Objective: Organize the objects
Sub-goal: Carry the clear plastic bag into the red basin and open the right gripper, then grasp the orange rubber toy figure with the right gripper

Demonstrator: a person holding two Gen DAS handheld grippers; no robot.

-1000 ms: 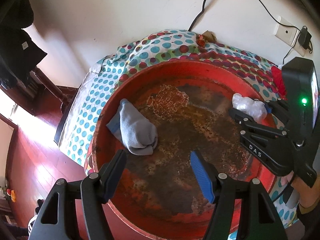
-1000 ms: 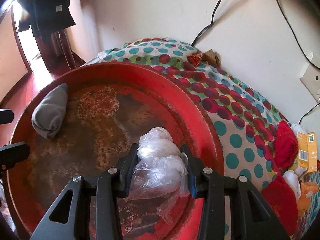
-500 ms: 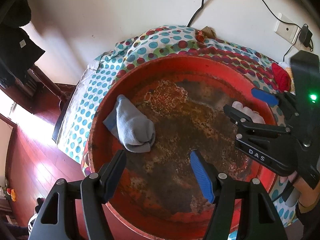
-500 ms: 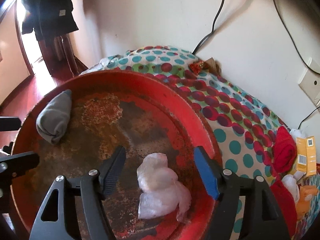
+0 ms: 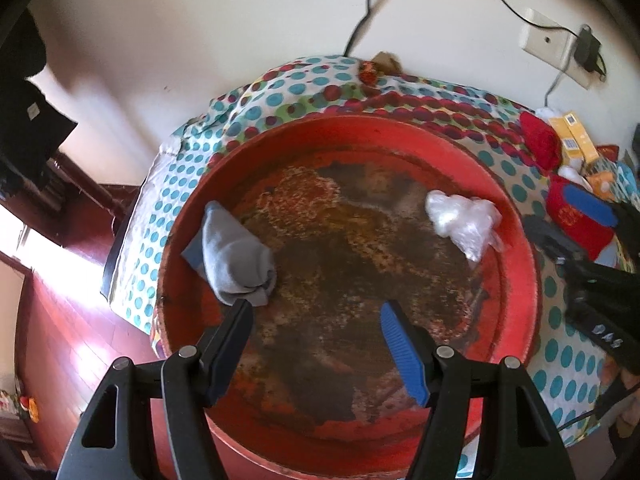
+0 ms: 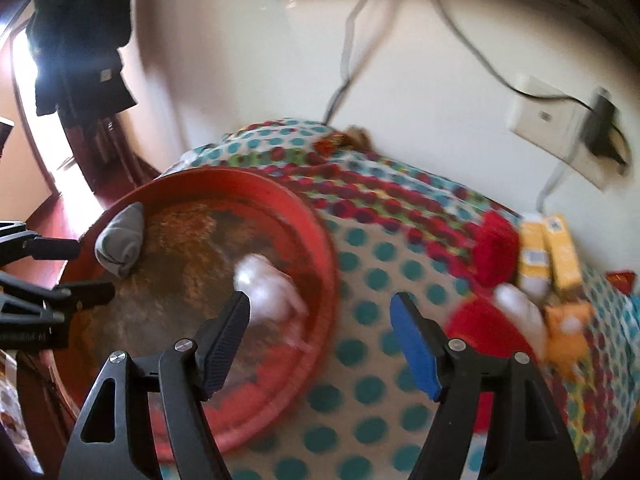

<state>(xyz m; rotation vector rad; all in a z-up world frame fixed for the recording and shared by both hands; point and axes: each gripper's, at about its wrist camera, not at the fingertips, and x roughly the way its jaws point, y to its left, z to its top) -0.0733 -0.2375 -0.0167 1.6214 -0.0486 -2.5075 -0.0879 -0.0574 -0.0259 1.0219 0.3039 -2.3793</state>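
Note:
A round red tray (image 5: 516, 248) with a worn, rusty bottom rests on a polka-dot cloth (image 5: 192, 160). A rolled grey sock (image 5: 236, 256) lies inside on the left, and a crumpled clear plastic bag (image 5: 460, 220) lies inside on the right. My left gripper (image 5: 316, 344) hangs open over the tray's near part, just short of the sock, with nothing between its fingers. My right gripper (image 6: 320, 340) is open and empty above the tray's right rim (image 6: 328, 264) and the cloth. The bag (image 6: 268, 288) lies apart from it, beyond its left finger. The right wrist view is blurred.
To the right of the tray, the cloth holds red fabric pieces (image 6: 496, 248), yellow boxes (image 6: 560, 252), an orange toy (image 6: 568, 332) and a white item (image 6: 520, 308). A wall socket with a charger (image 5: 560, 44) and cables is behind. A dark wood floor (image 5: 60, 320) lies to the left.
My right gripper opened and let go of the plastic bag, which now lies in the tray. It then drew back to the right and upward, past the rim. The left gripper barely shifted.

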